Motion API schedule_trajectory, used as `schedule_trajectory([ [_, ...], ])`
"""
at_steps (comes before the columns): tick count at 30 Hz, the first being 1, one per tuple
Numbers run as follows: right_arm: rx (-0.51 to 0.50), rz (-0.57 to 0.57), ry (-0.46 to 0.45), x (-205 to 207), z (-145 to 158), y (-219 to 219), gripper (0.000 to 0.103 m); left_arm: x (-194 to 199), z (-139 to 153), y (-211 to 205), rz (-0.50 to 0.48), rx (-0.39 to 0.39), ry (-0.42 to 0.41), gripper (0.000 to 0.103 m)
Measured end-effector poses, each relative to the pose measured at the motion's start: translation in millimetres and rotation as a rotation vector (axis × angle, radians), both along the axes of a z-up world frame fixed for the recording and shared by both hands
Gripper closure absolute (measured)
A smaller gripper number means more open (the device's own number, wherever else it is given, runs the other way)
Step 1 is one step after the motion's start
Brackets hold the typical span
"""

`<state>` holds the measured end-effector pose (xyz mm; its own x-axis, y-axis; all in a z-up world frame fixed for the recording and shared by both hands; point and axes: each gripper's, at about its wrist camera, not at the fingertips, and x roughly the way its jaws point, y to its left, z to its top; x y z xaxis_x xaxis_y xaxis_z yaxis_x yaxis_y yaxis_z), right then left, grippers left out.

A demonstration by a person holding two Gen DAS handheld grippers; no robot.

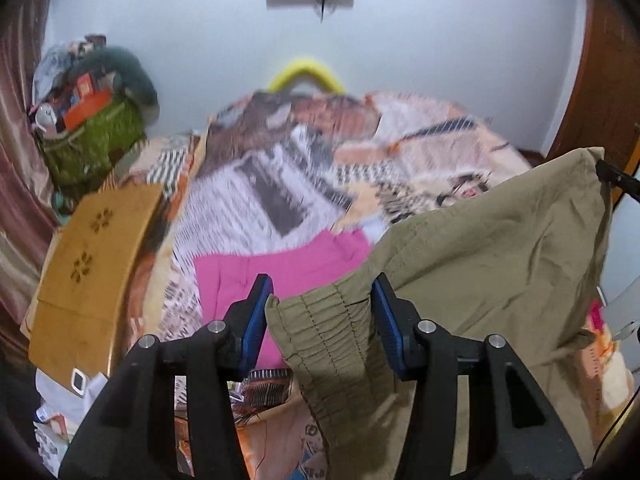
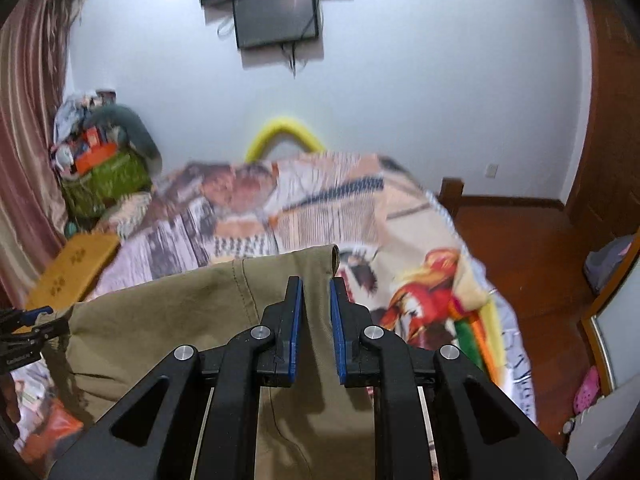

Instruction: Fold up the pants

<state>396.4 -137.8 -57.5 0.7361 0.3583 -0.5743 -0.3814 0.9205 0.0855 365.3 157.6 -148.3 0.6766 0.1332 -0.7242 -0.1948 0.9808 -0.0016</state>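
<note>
Olive pants (image 1: 492,248) hang pinched, apparently, between both grippers' jaws.

Two grippers (image 1: 322,304) (image 2: 316,300), one olive pants (image 1: 480,248), one pink garment (image 1: 280,272), one patterned blanket (image 1: 280,168), one yellow board (image 1: 96,248) far left, one green bag (image 1: 96,144), two wall screens (image 2: 276,16).

Blurred across both views: the patterned bedspread (image 1: 280,184), its print unreadable. Hidden beneath the lifted khaki pants (image 1: 492,248): the near right part of the bed and one edge of the pink garment (image 1: 280,272). Cut off at the top edge: the wall-mounted screen (image 2: 276,16).
</note>
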Motion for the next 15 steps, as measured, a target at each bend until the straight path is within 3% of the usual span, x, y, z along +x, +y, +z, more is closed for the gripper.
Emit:
schedule_trajectory([
  [6, 0.033, 0.006, -0.035, -37.1, 23.6, -18.7, 0.091, -24.0, 22.9, -15.9, -0.024, 0.043, -0.037, 0.053],
  [15, 0.013, 0.043, -0.026, -97.9, 21.7, -37.6, 0.091, -66.2, 16.9, -22.0, -0.053, 0.011, -0.010, 0.053],
])
